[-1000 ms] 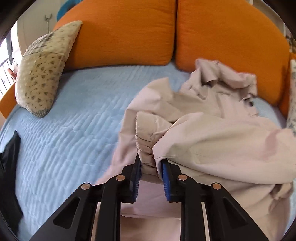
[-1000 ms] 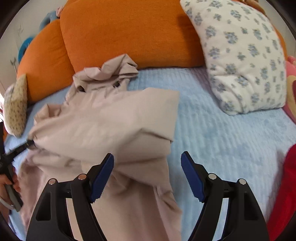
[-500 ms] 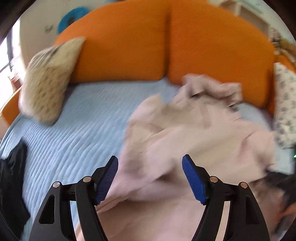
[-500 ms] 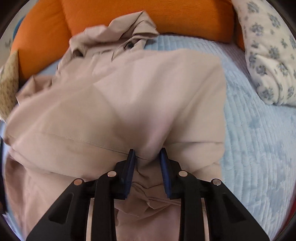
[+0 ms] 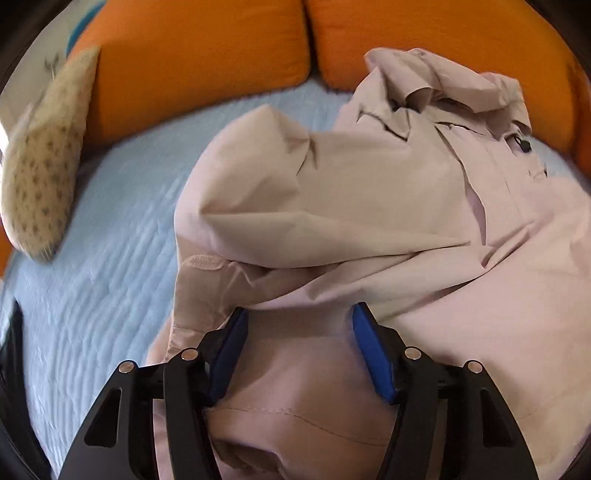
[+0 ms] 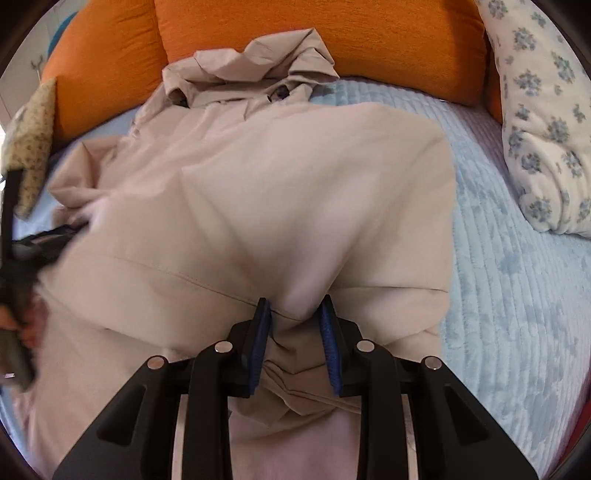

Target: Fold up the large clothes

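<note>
Garment: beige jacket point(image 6: 258, 192) lay spread on the blue quilted bed point(image 6: 517, 266), collar bunched up against the orange cushions point(image 6: 332, 33), 1 sleeve folded across the body.
Right claw: my right claw point(image 6: 295, 317) was pinching a fold of the jacket near the hem seam, pads nearly together with cloth between.
Left claw: my left claw point(image 5: 299, 332) was spread wide, low over the jacket's lower part, gripping nothing.
Nearby: floral pillow point(image 6: 546, 122) on my right, spotted pillow point(image 5: 40, 162) on my left.
Risk: only 1 pinch held, so pulling could drag the whole jacket and undo the folded sleeve.
Risk 2: thin slippery fabric could slide out of the pads.
Risk 3: left claw closing now might grab 2 layers.
</note>
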